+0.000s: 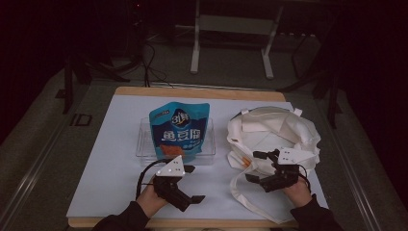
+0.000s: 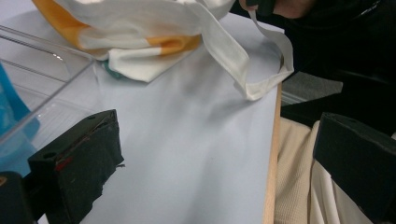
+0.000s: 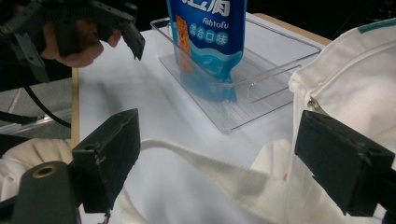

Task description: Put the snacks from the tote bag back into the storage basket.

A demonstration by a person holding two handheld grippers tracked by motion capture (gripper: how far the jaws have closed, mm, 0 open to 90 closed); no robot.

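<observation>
A blue fish-tofu snack bag (image 1: 178, 131) stands upright in a clear plastic tray (image 1: 144, 144) at the middle of the white-covered table. A white tote bag (image 1: 274, 130) lies crumpled to its right. My left gripper (image 1: 194, 183) hovers open just in front of the tray, and nothing sits between its jaws (image 2: 219, 140). At the tote's near-left edge my right gripper (image 1: 253, 166) is open too. In the right gripper view a tote strap (image 3: 210, 163) runs across the gap of that gripper (image 3: 219, 140), untouched by either jaw. Beyond it stand the snack bag (image 3: 210, 37) and the tray (image 3: 261, 84).
The tote's long strap (image 1: 240, 195) loops toward the table's front wooden edge (image 1: 192, 223); the strap's end (image 2: 261, 86) reaches that edge. An orange patch shows on the tote (image 2: 140, 44). The left hand (image 3: 79, 51) is at the far left. A metal stand (image 1: 231, 38) stands beyond the table.
</observation>
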